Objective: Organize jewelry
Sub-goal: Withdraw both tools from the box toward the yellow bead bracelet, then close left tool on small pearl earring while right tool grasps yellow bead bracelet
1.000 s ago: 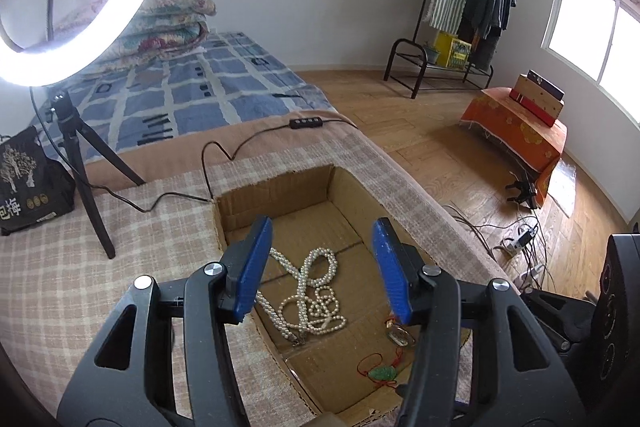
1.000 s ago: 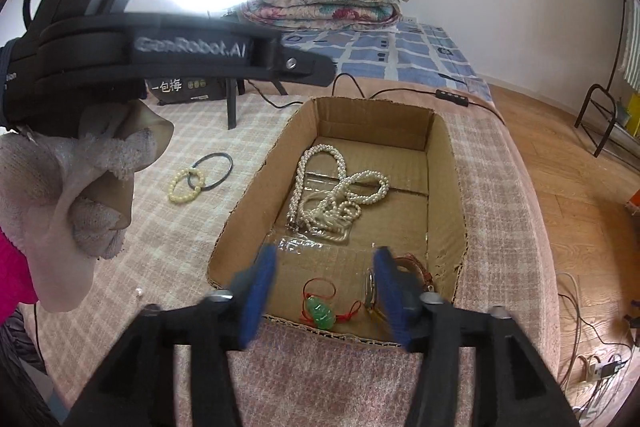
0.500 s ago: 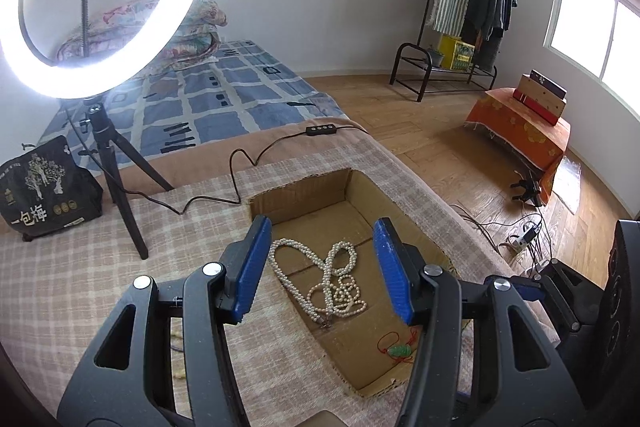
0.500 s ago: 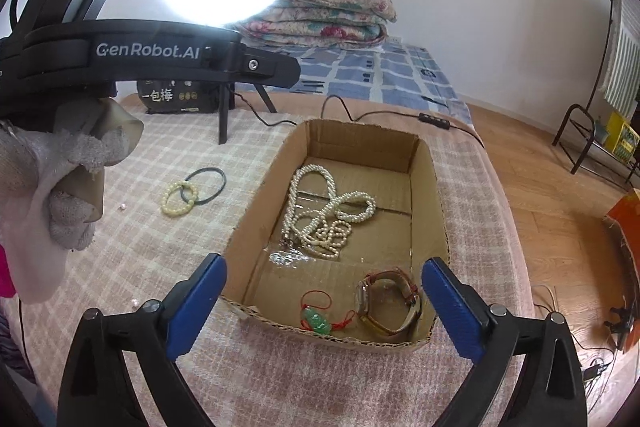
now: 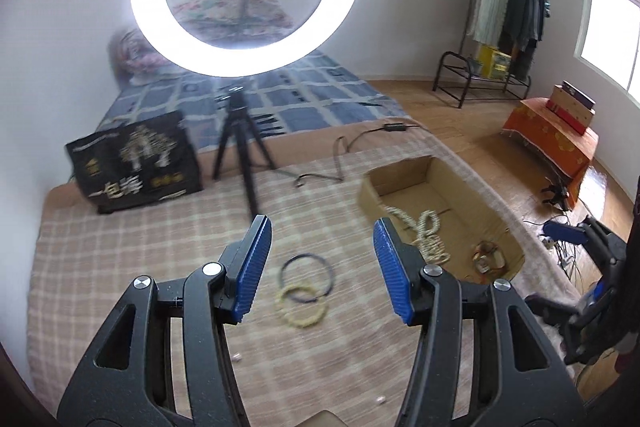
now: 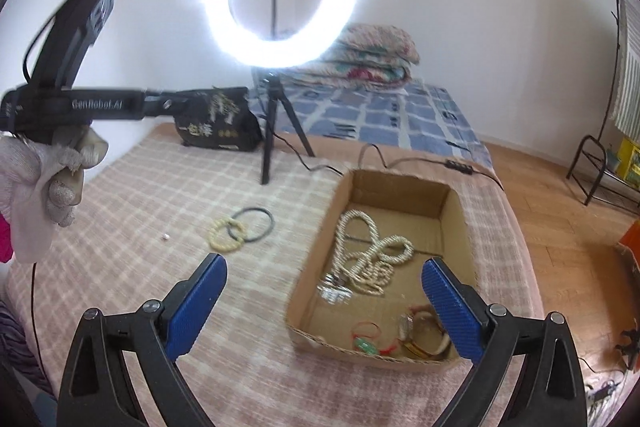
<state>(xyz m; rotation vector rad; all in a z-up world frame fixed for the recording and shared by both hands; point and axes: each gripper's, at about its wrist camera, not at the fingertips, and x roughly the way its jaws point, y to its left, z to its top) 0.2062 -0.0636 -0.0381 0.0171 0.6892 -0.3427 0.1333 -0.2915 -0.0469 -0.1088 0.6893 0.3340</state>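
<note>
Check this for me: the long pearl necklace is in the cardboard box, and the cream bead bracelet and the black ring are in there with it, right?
Not quite. The pearl necklace does lie in the cardboard box, but the cream bead bracelet and the black ring lie outside it, overlapping on the checked blanket beside the box. The right wrist view shows this.

Cream bead bracelet [image 6: 226, 239] overlaps a black ring [image 6: 253, 223] on the checked cloth — pearl necklace [image 6: 370, 259] lies tangled inside the cardboard box [image 6: 320, 267].

Two bracelets [image 6: 242, 229] on the blanket; one pearl necklace [image 6: 370, 259] in one cardboard box [image 6: 394, 187].
</note>
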